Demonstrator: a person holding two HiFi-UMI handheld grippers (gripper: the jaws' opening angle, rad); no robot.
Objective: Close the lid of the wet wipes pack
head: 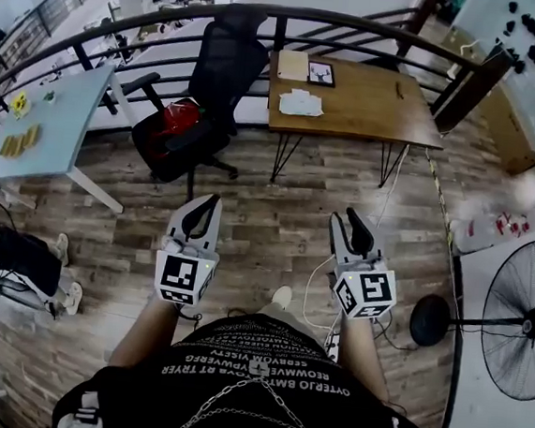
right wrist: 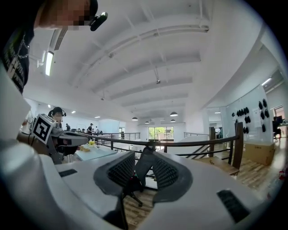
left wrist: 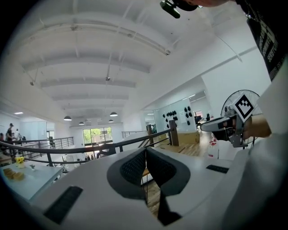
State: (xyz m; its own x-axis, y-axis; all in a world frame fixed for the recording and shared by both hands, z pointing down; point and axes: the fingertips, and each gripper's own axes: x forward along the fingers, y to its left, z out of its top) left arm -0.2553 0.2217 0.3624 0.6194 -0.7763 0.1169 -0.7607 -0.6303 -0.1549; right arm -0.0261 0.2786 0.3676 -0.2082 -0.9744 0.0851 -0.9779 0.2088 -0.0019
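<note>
A white pack [head: 300,101] lies on the wooden desk [head: 372,110] beyond the railing, too small for me to make out its lid. Both grippers are held level in front of the person, well short of the desk. The left gripper [head: 209,202] has its ribbed pads meeting at the tips in the left gripper view [left wrist: 146,150], with nothing between them. The right gripper [head: 350,216] stands with a gap between its pads [right wrist: 144,155]; only the chair far behind shows through it.
A black office chair [head: 210,80] with something red on its seat stands left of the desk. A curved dark railing [head: 268,13] runs behind both. A light blue table [head: 51,112] is at the left and a standing fan [head: 521,317] at the right. A cable trails over the wooden floor [head: 248,225].
</note>
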